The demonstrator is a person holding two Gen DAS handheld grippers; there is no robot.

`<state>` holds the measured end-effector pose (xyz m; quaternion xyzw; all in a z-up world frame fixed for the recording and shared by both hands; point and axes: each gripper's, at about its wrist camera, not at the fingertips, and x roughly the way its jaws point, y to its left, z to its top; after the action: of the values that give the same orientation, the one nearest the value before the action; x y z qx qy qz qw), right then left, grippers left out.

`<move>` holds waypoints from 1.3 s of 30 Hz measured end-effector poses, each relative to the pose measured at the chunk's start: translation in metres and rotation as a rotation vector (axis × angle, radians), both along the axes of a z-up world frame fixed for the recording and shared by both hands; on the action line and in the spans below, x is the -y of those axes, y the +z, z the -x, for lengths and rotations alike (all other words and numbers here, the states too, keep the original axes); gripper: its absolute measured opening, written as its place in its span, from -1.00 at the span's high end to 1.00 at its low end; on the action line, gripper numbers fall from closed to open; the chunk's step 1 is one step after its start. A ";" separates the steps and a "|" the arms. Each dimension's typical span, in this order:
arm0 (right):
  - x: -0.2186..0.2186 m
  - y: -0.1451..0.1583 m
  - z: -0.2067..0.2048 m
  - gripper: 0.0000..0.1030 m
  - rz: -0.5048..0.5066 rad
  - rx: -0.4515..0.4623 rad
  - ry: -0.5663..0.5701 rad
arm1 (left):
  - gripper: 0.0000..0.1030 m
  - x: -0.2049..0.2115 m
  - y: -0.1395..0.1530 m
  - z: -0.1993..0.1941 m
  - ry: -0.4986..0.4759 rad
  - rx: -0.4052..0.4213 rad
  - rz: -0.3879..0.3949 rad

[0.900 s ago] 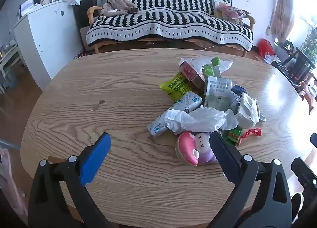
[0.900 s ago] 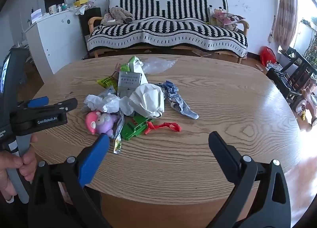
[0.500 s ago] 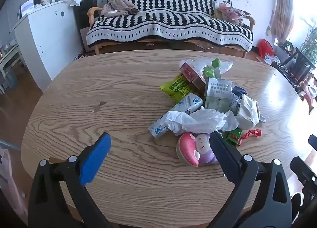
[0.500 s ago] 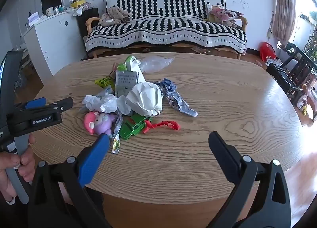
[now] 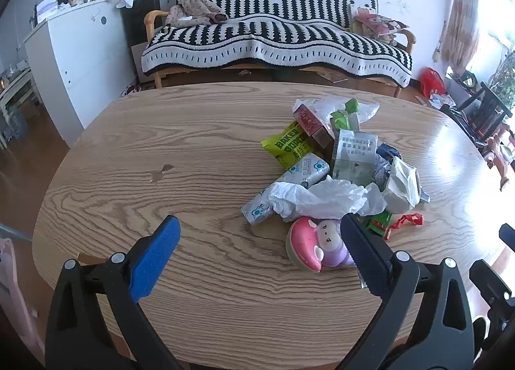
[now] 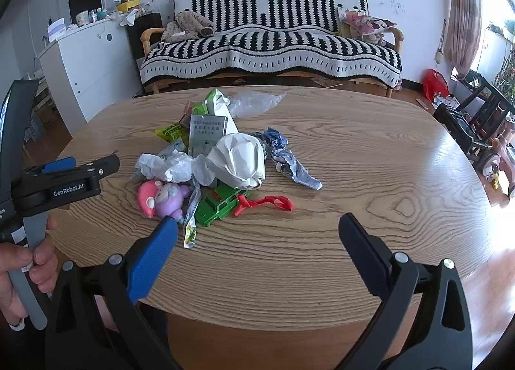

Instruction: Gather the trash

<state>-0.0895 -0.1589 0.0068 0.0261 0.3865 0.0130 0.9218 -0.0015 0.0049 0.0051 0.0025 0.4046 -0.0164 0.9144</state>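
Observation:
A heap of trash lies on the oval wooden table (image 5: 193, 151): crumpled white tissue (image 5: 322, 197), a yellow-green snack bag (image 5: 291, 144), a grey foil packet (image 5: 354, 152), a white paper wad (image 6: 239, 160), a blue-white wrapper (image 6: 289, 164) and a red balloon scrap (image 6: 267, 202). A pink and purple toy (image 5: 317, 246) and a green toy car (image 6: 219, 204) lie at its near edge. My left gripper (image 5: 260, 241) is open and empty, its right finger beside the toy. My right gripper (image 6: 257, 234) is open and empty over the table's near edge, short of the heap.
A sofa with a black-and-white striped cover (image 5: 276, 38) stands beyond the table. A white cabinet (image 5: 80, 48) is at the left. Dark chairs and toys (image 6: 482, 131) stand at the right. My left gripper's body and the hand holding it (image 6: 48, 189) show at the left of the right wrist view.
Both grippers have drifted slightly; the heap sits a little lower in the left view. Nothing on the table has moved and both grippers stay open.

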 end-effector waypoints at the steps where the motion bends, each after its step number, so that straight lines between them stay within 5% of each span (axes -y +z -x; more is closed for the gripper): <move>1: 0.000 0.000 0.000 -0.89 -0.001 0.001 0.000 | -0.88 0.000 0.000 0.000 0.000 -0.001 0.000; 39: 0.002 0.002 0.002 -0.89 -0.003 0.003 -0.002 | -0.88 -0.003 0.000 0.001 0.001 -0.010 0.004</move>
<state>-0.0911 -0.1608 0.0089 0.0279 0.3851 0.0128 0.9224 -0.0021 0.0083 0.0051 0.0001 0.4090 -0.0168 0.9124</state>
